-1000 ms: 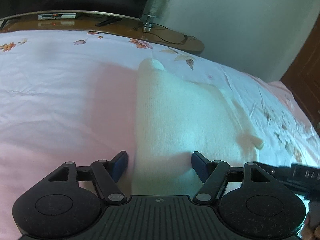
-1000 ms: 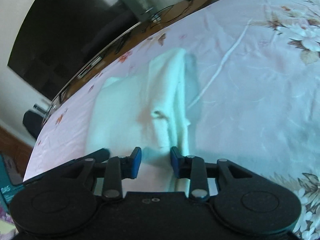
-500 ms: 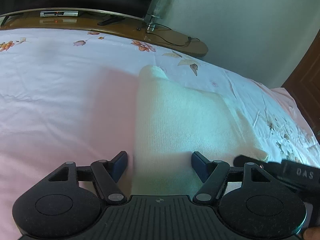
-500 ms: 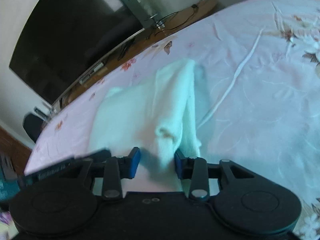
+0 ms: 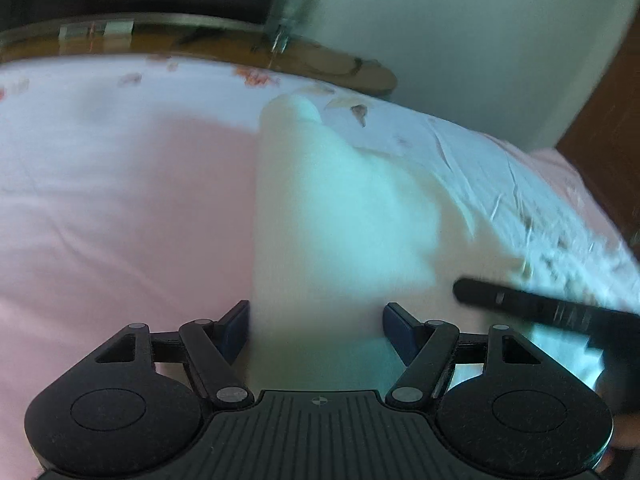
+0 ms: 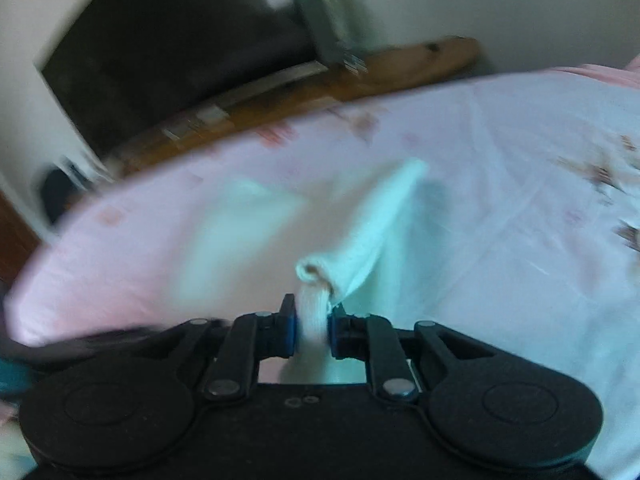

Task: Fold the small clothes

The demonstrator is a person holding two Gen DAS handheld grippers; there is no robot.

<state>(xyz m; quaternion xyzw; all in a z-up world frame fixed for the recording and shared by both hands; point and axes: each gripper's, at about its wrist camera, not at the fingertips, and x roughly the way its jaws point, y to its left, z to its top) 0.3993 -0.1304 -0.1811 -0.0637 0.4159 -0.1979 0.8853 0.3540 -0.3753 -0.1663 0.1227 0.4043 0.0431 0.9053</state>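
Observation:
A small white knitted garment (image 5: 340, 220) lies lengthwise on the pink floral bedsheet (image 5: 120, 208). My left gripper (image 5: 316, 328) stands open over the garment's near end, a blue pad on each side of the cloth and neither pressing it. In the right wrist view the garment's sleeve (image 6: 380, 220) rises off the sheet, its cuff bunched between the pads. My right gripper (image 6: 312, 328) is closing on that cuff and the pads press it. The right gripper (image 5: 520, 304) also shows as a dark blurred bar at the garment's right edge.
A wooden shelf (image 5: 328, 68) runs along the far edge of the bed, with a tall glass vase (image 5: 292, 8) and a dark TV screen (image 6: 160, 52) above it. A pale wall (image 5: 480, 40) and a brown door (image 5: 608, 120) stand to the right.
The right gripper's jaws have come together on the sleeve cuff, lifted it off the sheet and rolled. The left gripper has shifted slightly along the garment, its jaws unchanged.

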